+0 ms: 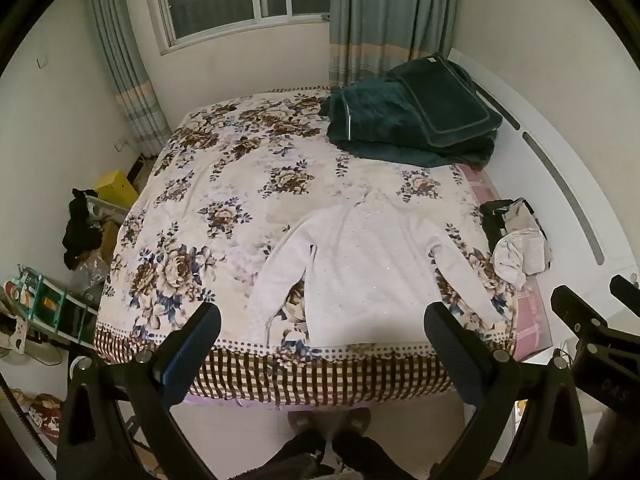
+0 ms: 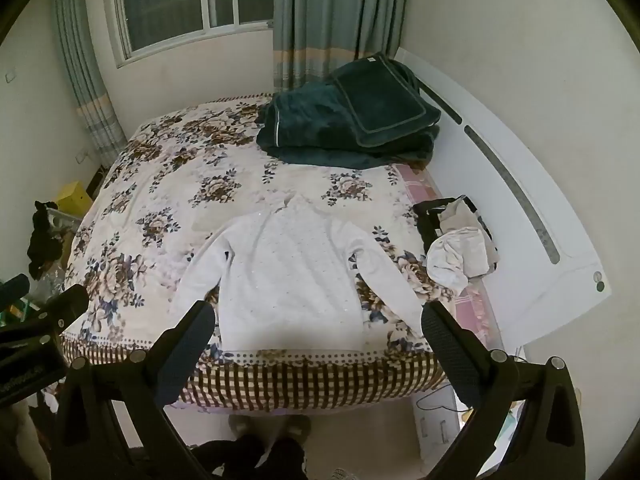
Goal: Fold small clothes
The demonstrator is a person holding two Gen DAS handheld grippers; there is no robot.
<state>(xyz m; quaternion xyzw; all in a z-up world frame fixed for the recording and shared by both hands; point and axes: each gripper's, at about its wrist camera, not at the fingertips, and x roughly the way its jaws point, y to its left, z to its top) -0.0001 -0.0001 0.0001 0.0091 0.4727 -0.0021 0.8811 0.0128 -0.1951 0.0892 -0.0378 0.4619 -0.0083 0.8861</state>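
Left tongs [image 1: 320, 344] and right tongs [image 2: 318, 340] hang released, empty, above the bed's [image 1: 320, 380] near edge; white sweater [image 2: 288, 272] lies flat just beyond; risk: pinching the floral bedspread [image 1: 208, 184] along with a sleeve.

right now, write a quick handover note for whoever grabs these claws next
Left claw: open, empty, above the bed's near edge.
Right claw: open, empty, beside it.
White sweater: flat on the floral bedspread, sleeves spread, hem nearest you.
Pile of small clothes: right edge of the bed, unfolded.
Done: sweater laid out.
Left: fold the sweater, then the pile.
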